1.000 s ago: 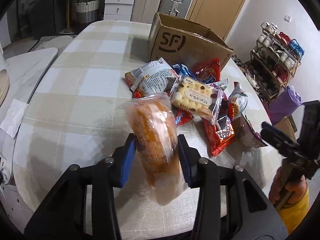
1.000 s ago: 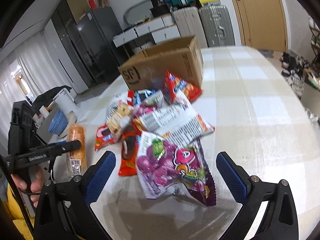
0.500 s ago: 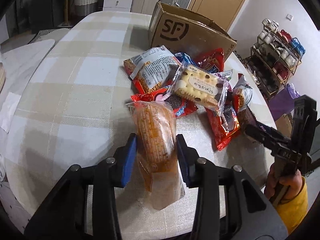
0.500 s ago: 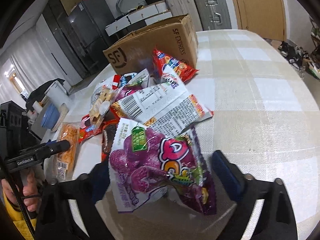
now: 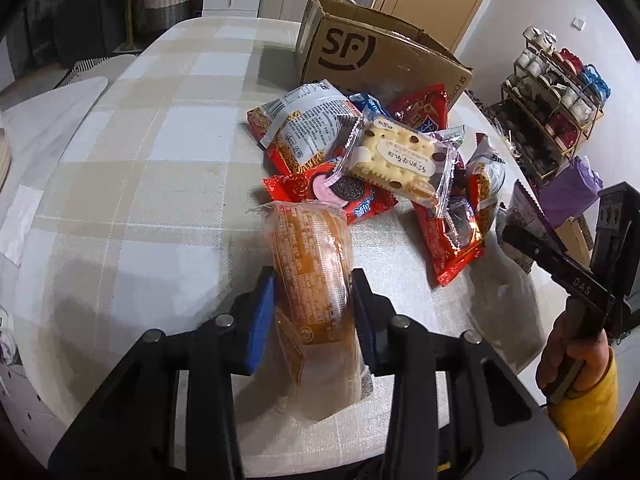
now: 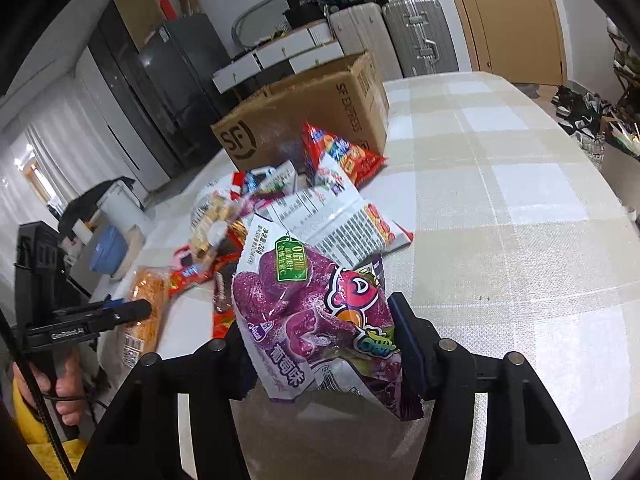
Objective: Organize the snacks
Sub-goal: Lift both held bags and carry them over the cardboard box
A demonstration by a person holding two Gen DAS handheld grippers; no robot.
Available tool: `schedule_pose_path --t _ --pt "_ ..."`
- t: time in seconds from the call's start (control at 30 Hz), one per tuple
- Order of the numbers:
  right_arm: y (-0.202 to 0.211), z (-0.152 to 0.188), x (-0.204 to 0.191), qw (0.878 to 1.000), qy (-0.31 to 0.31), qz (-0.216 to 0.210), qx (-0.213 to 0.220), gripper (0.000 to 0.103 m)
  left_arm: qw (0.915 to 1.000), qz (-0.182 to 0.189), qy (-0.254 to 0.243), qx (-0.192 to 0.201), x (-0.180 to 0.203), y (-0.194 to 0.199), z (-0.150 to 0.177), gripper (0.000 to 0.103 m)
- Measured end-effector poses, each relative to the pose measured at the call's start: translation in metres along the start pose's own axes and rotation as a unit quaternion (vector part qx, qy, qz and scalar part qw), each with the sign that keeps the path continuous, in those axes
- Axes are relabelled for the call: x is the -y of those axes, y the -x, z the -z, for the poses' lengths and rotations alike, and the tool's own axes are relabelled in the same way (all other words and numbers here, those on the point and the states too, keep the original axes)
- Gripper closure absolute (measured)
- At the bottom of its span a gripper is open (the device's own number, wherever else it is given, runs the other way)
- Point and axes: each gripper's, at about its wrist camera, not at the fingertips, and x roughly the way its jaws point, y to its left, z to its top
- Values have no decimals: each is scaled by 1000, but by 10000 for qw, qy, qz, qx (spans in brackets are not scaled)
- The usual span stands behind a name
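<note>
Crowding the far side of the counter [image 5: 132, 184], a heap of snack packets is lying in front of an open SF cardboard box [image 5: 372, 60]: a clear-wrapped biscuit pack [image 5: 396, 160], a red Oreo packet [image 5: 340, 196] and a grey-and-red noodle bag [image 5: 308, 128] are overlapping one another. Nothing is blocking either hand-held gripper's reach to the heap.

Compared with a second ago, the right hand-held gripper [image 6: 320, 344] has gone from fully spread around the purple grape gummy bag [image 6: 312, 312] to nearly meeting it; its jaws are closing at this moment, and the bag is crumpling between the blue pads, raised off the counter at its near end. The orange bread pack [image 5: 316, 292] has stayed in the same grip throughout.

The left hand-held gripper [image 5: 312, 308] is pinching the orange bread pack across its width, pads pressing both sides, and is pointing steeply down at the near counter edge. The right one is angling down less steeply. A hand [image 5: 568, 348] in a yellow sleeve [image 5: 588, 412] is gripping the right handle.
</note>
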Motion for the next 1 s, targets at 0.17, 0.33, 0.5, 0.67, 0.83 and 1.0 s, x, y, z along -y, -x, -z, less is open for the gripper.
schedule_pose_path --t 0.17,0.33,0.5,0.67,0.83,1.0 --pt "17 -2 -3 9996 -55 -147 226 45 9998 -86 24 154 -5 12 -2 70" --pt "36 -8 -11 9984 -42 -322 467 45 9994 -35 44 338 -8 30 -8 70" --pt "56 -23 -28 9957 65 -603 707 45 9984 47 3 561 -7 50 -18 70" --pt "68 -46 -44 9923 156 -904 837 45 9964 108 -106 838 -1 70 -38 70" --pt "72 -72 -52 9889 129 -1170 902 45 9927 180 -329 1151 15 89 -66 70" --pt "71 -99 -59 9867 173 -1289 971 45 9887 282 -551 1362 34 101 -96 70"
